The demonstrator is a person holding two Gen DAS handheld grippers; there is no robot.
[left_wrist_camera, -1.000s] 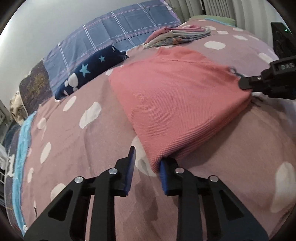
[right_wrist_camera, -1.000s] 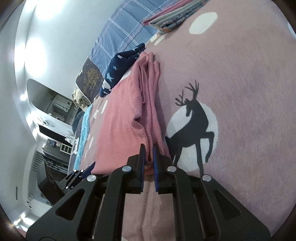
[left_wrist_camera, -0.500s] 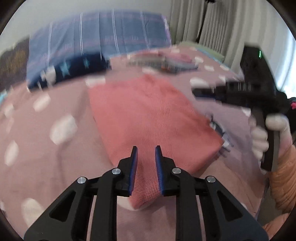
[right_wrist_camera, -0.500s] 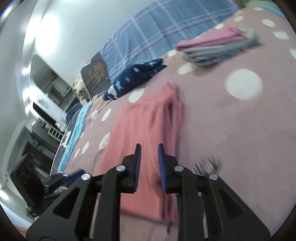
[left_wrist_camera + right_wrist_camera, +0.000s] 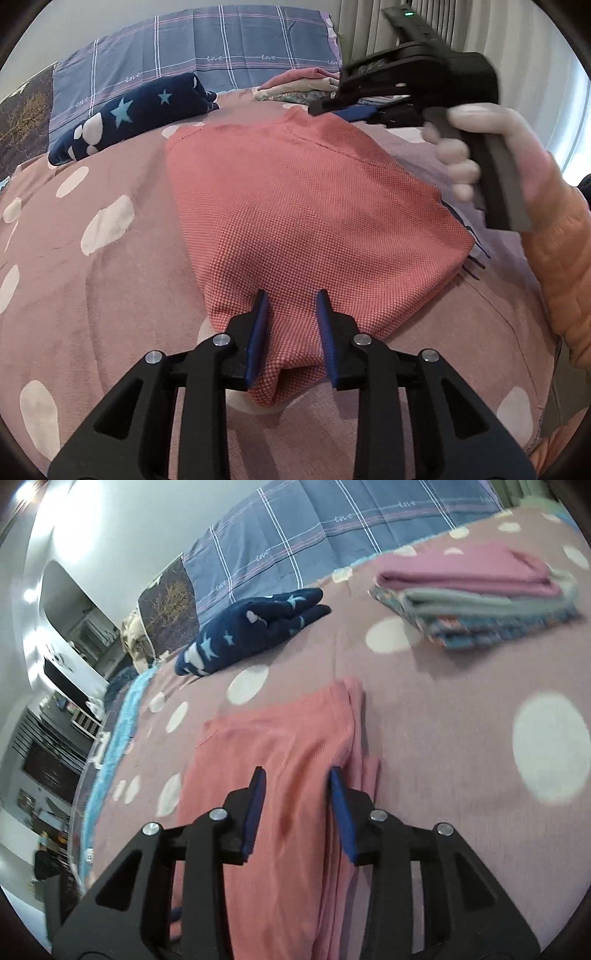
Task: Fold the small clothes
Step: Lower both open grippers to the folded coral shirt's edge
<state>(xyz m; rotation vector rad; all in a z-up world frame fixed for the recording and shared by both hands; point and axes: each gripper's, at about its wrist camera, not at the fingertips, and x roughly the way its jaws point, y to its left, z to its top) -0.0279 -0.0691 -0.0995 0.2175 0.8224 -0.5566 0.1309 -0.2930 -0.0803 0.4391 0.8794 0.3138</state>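
Note:
A folded salmon-pink knit garment [image 5: 306, 206] lies flat on the bedspread [image 5: 92, 295]. My left gripper [image 5: 291, 332] sits low over its near corner. The jaws are opening, with the cloth between the blue pads [image 5: 258, 332] but not pinched. My right gripper [image 5: 298, 808] hovers above the garment [image 5: 288, 746] near its folded right edge. Its jaws are opening and hold nothing. In the left wrist view the right gripper [image 5: 332, 101] hangs over the far end of the garment, held by a gloved hand [image 5: 480, 155].
A navy star-print garment [image 5: 255, 627] lies at the back left, in front of a blue plaid pillow [image 5: 221, 48]. A stack of folded clothes [image 5: 476, 590] sits at the back right. The bed's left edge has a turquoise trim [image 5: 122, 716], with room furniture beyond it.
The right gripper let go of the garment's folded edge, lifted and swung over the cloth toward its far end. The left gripper slid onto the near corner and its jaws widened.

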